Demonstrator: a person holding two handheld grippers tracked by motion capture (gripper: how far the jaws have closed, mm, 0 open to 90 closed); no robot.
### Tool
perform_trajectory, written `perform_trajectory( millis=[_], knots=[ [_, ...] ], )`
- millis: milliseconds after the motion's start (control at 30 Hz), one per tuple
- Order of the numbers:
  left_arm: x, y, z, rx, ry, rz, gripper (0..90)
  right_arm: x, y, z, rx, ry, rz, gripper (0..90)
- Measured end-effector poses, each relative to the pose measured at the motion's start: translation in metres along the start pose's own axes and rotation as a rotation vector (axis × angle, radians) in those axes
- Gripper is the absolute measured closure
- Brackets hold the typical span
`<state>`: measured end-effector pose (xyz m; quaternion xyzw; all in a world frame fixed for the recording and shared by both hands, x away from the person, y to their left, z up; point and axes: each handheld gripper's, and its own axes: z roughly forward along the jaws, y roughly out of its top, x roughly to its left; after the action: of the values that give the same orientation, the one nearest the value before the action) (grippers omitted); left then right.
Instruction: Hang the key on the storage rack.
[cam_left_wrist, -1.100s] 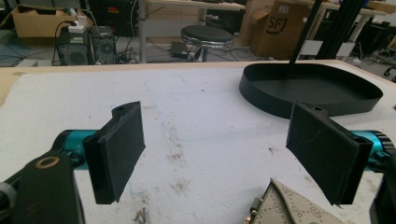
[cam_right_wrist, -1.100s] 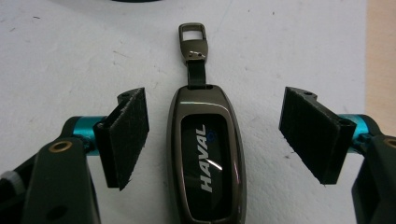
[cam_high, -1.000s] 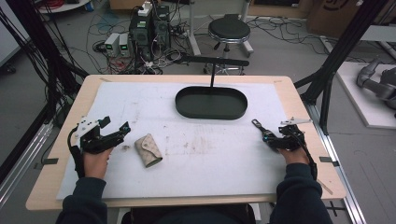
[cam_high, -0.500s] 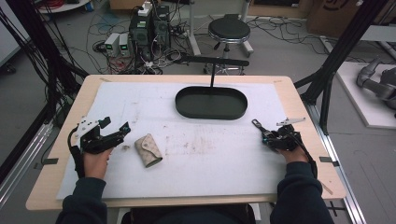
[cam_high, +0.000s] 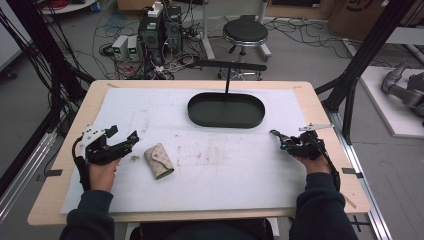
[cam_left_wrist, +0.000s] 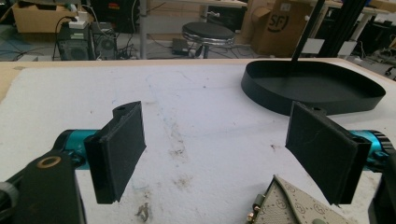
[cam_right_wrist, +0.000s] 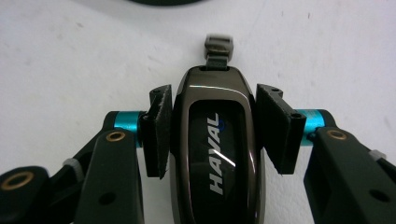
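A dark glossy car key fob (cam_right_wrist: 215, 154) marked HAVAL, with a small grey loop at its tip, sits between the jaws of my right gripper (cam_right_wrist: 215, 100), which is shut on it. In the high view that gripper (cam_high: 286, 141) is low over the white mat at the right, and the fob (cam_high: 275, 134) points toward the tray. A beige patterned pouch (cam_high: 159, 161) lies flat on the mat at the left. My left gripper (cam_high: 127, 140) is open just left of it. In the left gripper view, the pouch's corner (cam_left_wrist: 299, 207) lies under the right-hand jaw of that gripper (cam_left_wrist: 224, 140).
An oval black tray (cam_high: 226, 121) stands at the back centre of the white mat (cam_high: 225, 170), seen ahead and right in the left gripper view (cam_left_wrist: 280, 100). A black T-shaped stand (cam_high: 227, 80) rises behind the tray. Wooden table edges surround the mat; a stool and cables are on the floor beyond.
The right gripper has shifted very slightly with the key fob in it. The left gripper and the pouch stay where they were.
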<state>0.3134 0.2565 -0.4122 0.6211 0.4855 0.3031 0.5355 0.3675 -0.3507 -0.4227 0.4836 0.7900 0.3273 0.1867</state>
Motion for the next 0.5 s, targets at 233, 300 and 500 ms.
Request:
perform_trajectory(
  millis=[233, 300, 500],
  knots=[
    [0.0, 0.0, 0.0, 0.006, 0.003, 0.001, 19.5, 0.013, 0.015, -0.01, -0.083, 0.024, -0.024, 50.0],
    [0.0, 0.0, 0.0, 0.007, 0.003, 0.002, 19.6, 0.017, 0.021, -0.012, -0.102, 0.028, -0.038, 49.9],
    [0.0, 0.0, 0.0, 0.009, 0.004, 0.004, 19.6, 0.028, 0.042, -0.016, -0.158, 0.036, -0.068, 49.9]
  ],
)
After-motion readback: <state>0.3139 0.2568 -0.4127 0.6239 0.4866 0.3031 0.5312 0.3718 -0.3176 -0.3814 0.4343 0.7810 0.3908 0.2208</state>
